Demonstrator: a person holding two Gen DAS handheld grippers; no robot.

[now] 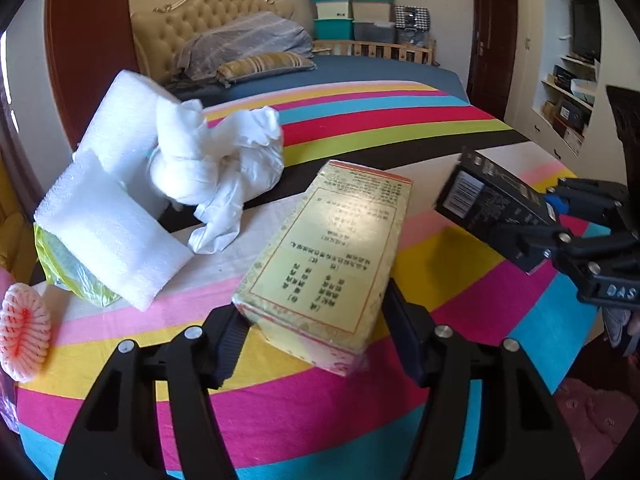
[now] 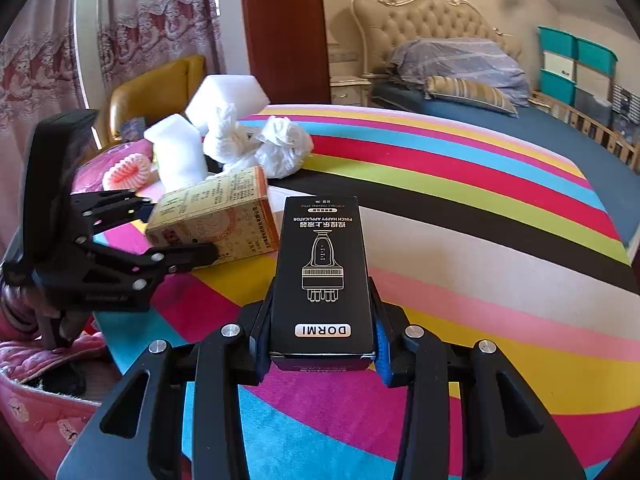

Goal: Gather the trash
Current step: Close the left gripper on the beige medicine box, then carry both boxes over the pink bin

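My left gripper is shut on a yellow printed carton and holds it tilted above the striped bedspread. The carton also shows in the right wrist view, with the left gripper around it. My right gripper is shut on a black DORMI box, held above the bed; it also shows in the left wrist view, in the right gripper. White foam blocks, a crumpled white plastic bag, a green-yellow wrapper and a pink foam fruit net lie on the bed at left.
A tufted headboard with pillows stands at the far end. Teal storage bins are stacked behind a wooden crib rail. A yellow chair and curtains are beside the bed. Shelves line the right wall.
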